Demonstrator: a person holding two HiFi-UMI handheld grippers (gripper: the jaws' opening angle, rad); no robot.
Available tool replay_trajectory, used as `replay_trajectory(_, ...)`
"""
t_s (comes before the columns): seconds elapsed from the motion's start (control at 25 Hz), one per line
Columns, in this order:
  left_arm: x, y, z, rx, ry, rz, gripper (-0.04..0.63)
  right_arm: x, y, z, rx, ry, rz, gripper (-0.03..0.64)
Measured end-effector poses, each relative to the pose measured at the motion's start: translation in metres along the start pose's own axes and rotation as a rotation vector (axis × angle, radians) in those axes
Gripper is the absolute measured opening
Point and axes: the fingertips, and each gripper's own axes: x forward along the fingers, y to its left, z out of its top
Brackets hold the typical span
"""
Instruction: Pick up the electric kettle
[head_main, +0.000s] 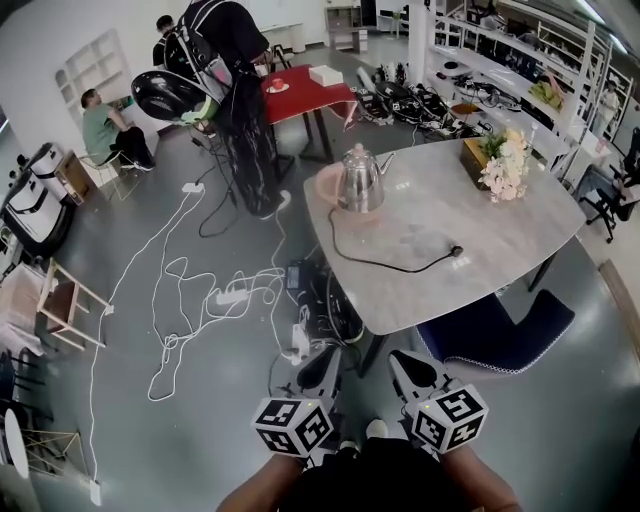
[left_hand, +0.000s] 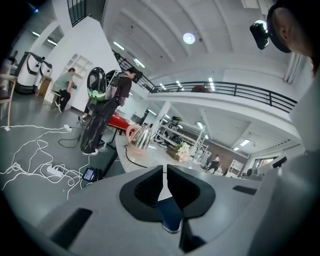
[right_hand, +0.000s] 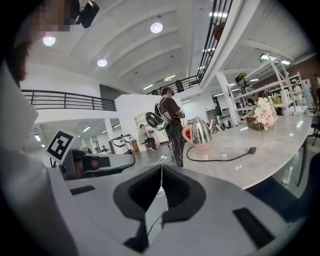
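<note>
Kettle (head_main: 360, 180): upright on its pink base (head_main: 328, 192), at the table's (head_main: 480, 250) far left corner, well apart from my tongs. Left gripper (head_main: 322, 365): jaws together, empty. Right gripper (head_main: 408, 368): jaws together, empty.

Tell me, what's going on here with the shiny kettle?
A person holds a gripper in each hand. The left gripper and right gripper are both shut and empty, near the table's front edge. The electric kettle stands on its pink base at the far side, a black cord trailing across the top. Neither gripper touches it.
</note>
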Motion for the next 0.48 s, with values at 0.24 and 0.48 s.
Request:
replay_trajectory(0.24, 0.038, -0.007, 0.004, 0.009, -0.001, 0.007, 0.028, 0.013, -0.034, 0.014, -0.005, -0.004, 0.014, 0.008)
replay_trajectory(0.48, 0.062, -0.004, 0.006, 0.011, -0.012, 0.035, 0.028, 0.029, -0.059, 0.018, -0.002, 0.009, 0.027, 0.008)
